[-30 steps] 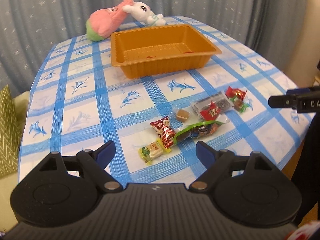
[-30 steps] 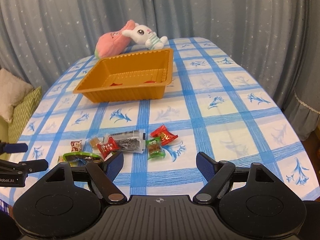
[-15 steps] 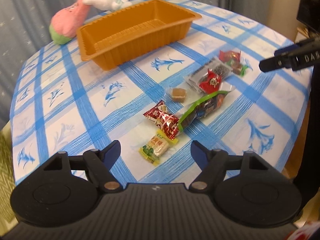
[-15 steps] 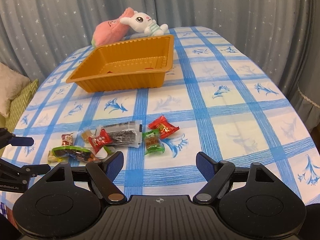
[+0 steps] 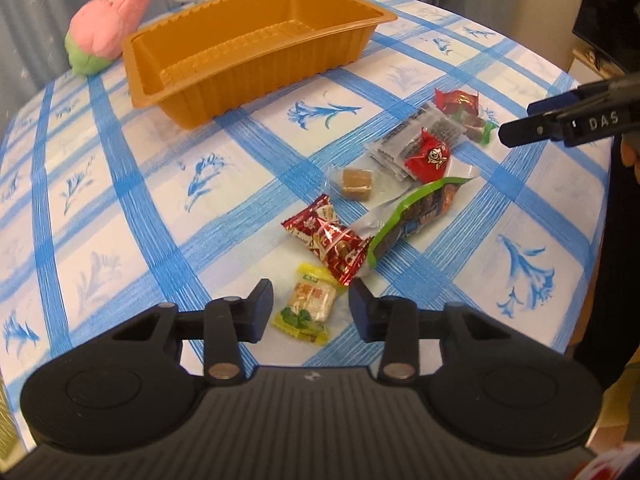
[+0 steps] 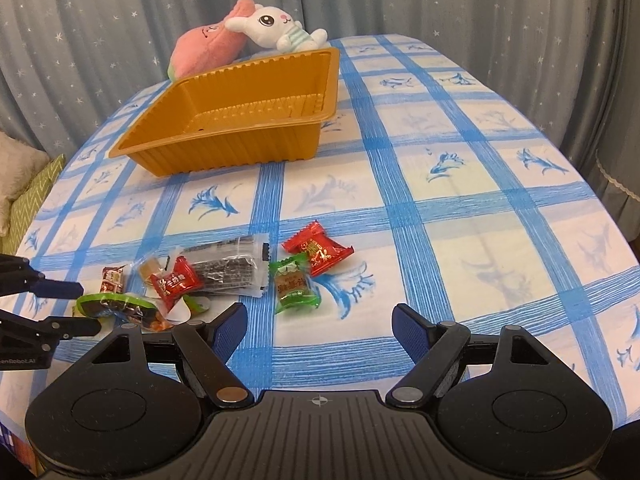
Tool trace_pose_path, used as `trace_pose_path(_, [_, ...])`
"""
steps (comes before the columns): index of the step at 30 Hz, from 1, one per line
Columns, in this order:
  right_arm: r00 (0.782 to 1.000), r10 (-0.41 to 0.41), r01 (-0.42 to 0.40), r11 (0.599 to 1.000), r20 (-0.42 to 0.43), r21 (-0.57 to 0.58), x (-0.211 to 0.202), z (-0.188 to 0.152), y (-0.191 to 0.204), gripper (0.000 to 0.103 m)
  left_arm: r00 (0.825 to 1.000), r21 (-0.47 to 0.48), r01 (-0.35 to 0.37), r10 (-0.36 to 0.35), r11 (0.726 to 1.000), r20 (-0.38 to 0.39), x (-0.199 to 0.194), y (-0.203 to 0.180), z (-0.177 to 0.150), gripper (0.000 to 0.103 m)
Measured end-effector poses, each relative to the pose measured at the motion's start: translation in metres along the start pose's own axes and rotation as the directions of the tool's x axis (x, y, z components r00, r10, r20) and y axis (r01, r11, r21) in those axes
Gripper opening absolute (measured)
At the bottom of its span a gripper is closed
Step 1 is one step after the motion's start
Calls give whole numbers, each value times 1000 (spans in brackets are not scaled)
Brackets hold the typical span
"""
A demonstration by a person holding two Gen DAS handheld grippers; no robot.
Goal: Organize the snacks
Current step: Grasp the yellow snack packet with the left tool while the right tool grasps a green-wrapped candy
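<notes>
An empty orange tray (image 5: 248, 60) (image 6: 240, 120) stands at the far side of the table. Several wrapped snacks lie in a loose group near the front edge. My left gripper (image 5: 311, 308) is open, low over the table, with a yellow-green candy (image 5: 310, 304) between its fingers, apart from both pads. Beyond it lie a red patterned candy (image 5: 328, 242) and a long green-edged packet (image 5: 412, 216). My right gripper (image 6: 320, 326) is open and empty, just short of a green candy (image 6: 294, 286) and a red candy (image 6: 318, 248).
A pink plush (image 6: 204, 50) and a white rabbit plush (image 6: 276, 28) lie behind the tray. A dark seaweed packet (image 6: 228, 268), a small red packet (image 6: 176, 282) and a brown cube (image 5: 356, 180) lie in the group. A green cushion (image 6: 28, 196) sits left of the table.
My left gripper has moved down and forward until the yellow-green candy lies between its fingers, which have narrowed. My right gripper has moved slightly closer to the snacks.
</notes>
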State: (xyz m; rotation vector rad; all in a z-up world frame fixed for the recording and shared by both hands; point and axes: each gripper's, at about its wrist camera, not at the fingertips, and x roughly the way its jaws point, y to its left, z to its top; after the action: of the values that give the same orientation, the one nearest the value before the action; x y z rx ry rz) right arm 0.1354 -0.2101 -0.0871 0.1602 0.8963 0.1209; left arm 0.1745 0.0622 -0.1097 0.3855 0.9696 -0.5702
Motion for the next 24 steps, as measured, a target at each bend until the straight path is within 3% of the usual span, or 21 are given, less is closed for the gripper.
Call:
trace_pose_path(3, [1000,3,-3,1000,1,-2,3,2,1,80,1000,-35,0,0,999,11,-1,1,-4,37])
trace_pose_path(7, [1000,5,-5,1000,3,-16,8,4,2,80,1000,-72,8,-6,997,15,-3,0,-6,25])
trace_pose_path(14, [1000,-3,4,998,18,-69,19,6,0,79,999,-168,-50,52,985,6,-11,-2,-4,24])
trace_pose_path(15, [1000,1,1,997,16,-79,21,6,0,76,998,-190,-57,60,980,12,-13,-1,-4,24])
trace_pose_path(17, [1000,16,-15,995,5,-98,25,7,1,60,996,-230,-78,85,970,21,-17,0,-4,24])
trace_pose_path(24, [1000,8,-4,981,20,-195,36,6,17,45,992,-313,-91,112,945,51,-26,1,-3,24])
